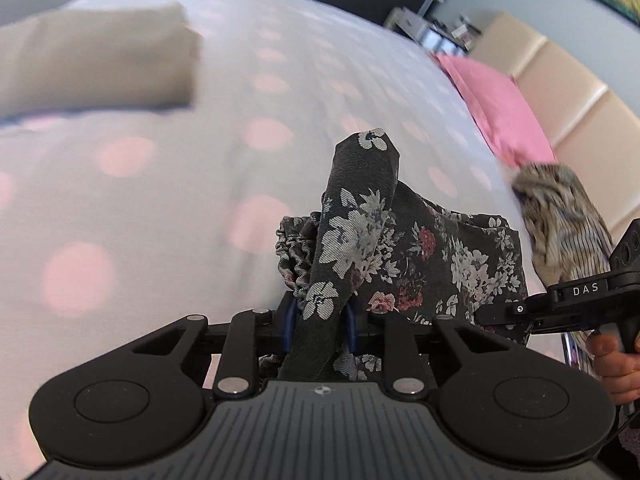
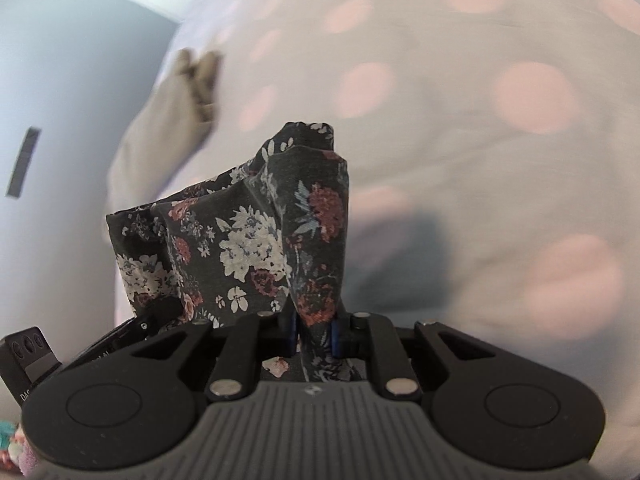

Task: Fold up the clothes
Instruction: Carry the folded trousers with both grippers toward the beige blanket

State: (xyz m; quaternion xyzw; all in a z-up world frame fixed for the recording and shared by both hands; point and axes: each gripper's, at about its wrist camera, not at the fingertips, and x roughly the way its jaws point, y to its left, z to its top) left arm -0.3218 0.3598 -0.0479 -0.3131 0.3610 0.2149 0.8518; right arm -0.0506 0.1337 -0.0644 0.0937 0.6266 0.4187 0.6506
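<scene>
I'm pinching the floral garment (image 1: pixel 360 240) with my left gripper (image 1: pixel 322 326) and right gripper (image 2: pixel 314 334); a folded beige cloth (image 1: pixel 96 60) is lying at ten o'clock.

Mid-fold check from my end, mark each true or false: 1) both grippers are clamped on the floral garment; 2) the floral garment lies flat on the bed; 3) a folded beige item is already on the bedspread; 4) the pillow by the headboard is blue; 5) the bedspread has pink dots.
1) True. The left gripper and the right gripper each pinch a bunch of the floral garment.
2) False. It is held up between the two grippers, above the bedspread.
3) True. The folded beige item rests on the bedspread, away from the grippers.
4) False. The pillow is pink.
5) True. It is pale with pink dots.
</scene>
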